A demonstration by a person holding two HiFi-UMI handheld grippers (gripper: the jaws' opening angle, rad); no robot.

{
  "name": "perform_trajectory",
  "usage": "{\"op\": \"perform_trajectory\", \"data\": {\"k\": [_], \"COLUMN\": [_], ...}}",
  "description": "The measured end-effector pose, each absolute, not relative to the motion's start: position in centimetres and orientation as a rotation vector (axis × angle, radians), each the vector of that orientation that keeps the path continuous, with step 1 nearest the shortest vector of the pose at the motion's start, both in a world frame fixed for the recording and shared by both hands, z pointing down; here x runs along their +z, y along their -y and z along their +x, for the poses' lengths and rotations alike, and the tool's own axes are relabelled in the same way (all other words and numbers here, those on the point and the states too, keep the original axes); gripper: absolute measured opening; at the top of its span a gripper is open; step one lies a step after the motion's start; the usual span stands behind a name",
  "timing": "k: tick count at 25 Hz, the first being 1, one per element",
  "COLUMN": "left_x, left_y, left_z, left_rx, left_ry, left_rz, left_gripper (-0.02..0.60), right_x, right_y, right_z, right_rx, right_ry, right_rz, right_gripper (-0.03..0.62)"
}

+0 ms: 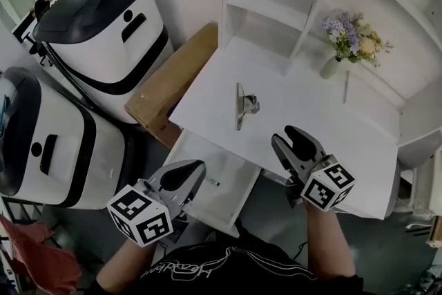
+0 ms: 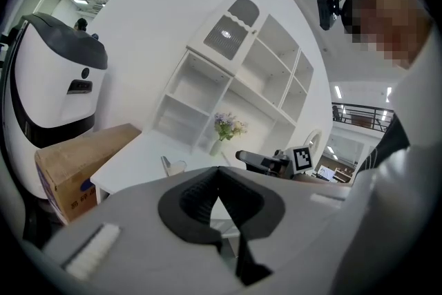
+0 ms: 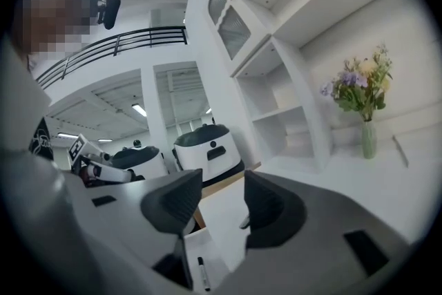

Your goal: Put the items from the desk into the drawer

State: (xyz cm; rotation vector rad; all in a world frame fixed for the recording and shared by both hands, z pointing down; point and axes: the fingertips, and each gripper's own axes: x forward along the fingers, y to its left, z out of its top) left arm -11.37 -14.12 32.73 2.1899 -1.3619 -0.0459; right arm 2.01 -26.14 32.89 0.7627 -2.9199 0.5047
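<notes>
Clip (image 1: 245, 106) lies in the middle of the white desk (image 1: 331, 128) — drawer (image 1: 222, 161) open at near left, pen (image 1: 210, 182) inside. Left gripper (image 1: 198, 167) closed, empty; right gripper (image 1: 285, 135) open, empty. Flowers (image 1: 352, 34) far right, box (image 1: 173, 79) left.

Head view steeply down, gripper views low — sharing desk (image 1: 311, 114)

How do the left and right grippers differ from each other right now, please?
The left gripper's jaws are together; the right gripper's jaws stand apart. In the head view the left gripper sits over the open drawer, the right gripper over the desk's front edge. Both hold nothing.
</notes>
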Motion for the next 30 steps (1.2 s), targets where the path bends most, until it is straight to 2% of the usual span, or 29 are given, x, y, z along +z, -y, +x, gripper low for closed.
{"op": "perform_trajectory", "data": {"k": [9, 25, 30], "left_x": [35.8, 39.9, 40.2], "left_y": [17.4, 18.3, 18.0], "left_z": [-13.6, -17.0, -17.5], "left_rx": [-0.010, 0.025, 0.023], "left_ry": [1.397, 1.435, 1.437], "left_rz": [2.093, 1.976, 1.972], "left_gripper": [0.008, 0.008, 0.008], "right_x": [40.4, 50.5, 51.9], "right_y": [34.5, 39.8, 39.8], "right_z": [-0.7, -5.4, -6.0], "right_rx": [0.564, 0.822, 0.945], "right_ry": [2.732, 2.431, 2.369], "right_rz": [0.815, 0.832, 0.855], "right_gripper": [0.195, 0.195, 0.116]}}
